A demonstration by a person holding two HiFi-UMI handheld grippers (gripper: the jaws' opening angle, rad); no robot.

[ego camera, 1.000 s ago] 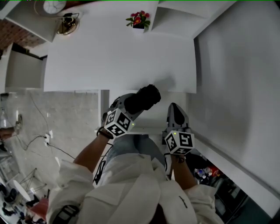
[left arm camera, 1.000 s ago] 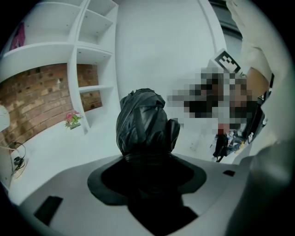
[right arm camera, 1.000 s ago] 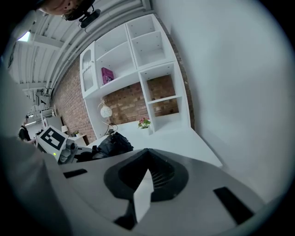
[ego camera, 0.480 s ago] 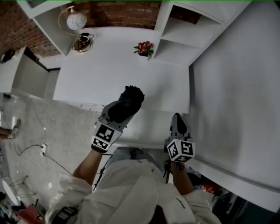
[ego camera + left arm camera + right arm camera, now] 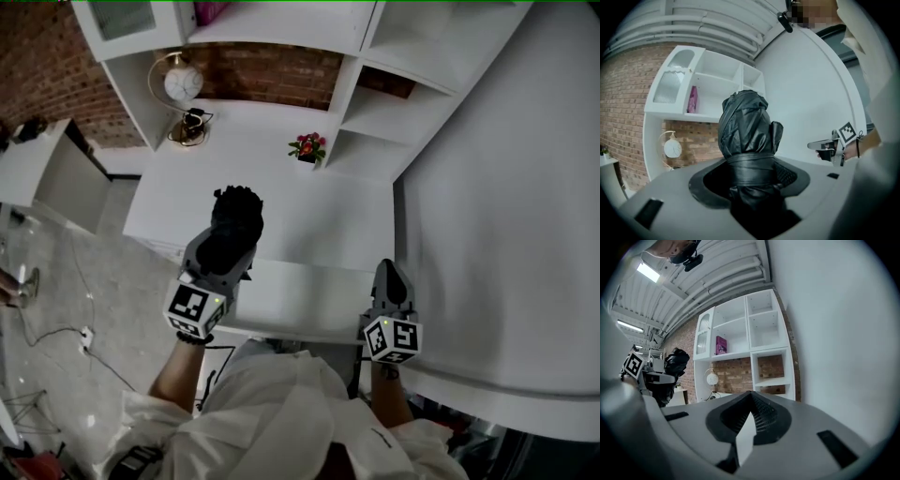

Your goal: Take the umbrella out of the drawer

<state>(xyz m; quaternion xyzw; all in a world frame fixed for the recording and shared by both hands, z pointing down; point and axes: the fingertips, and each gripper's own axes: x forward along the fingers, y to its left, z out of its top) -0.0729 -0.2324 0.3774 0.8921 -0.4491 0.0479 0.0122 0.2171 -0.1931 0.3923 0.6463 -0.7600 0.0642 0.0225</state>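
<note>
Umbrella (image 5: 745, 126), black, folded and bound with its own strap, is clasped in the left gripper (image 5: 225, 258). The jaws are pressed against its strapped middle, and the bundled canopy end is seen sticking out beyond them. In the head view the umbrella is seen over the front left part of the white desk (image 5: 309, 206); whether it touches the desk top cannot be told.

The right gripper (image 5: 387, 270) is held well apart from the left one, near the desk's front right corner and beside a large white wall panel (image 5: 497, 216). Its jaws are brought together at the tips and nothing is held between them.

At the back of the desk a small pot of red flowers (image 5: 307, 148) is set, and further left a round clock (image 5: 183, 84) is hung in a ring stand. White shelving (image 5: 375, 103) is mounted against a brick wall (image 5: 272, 75), and a pink book (image 5: 721, 345) is stood on one shelf.
</note>
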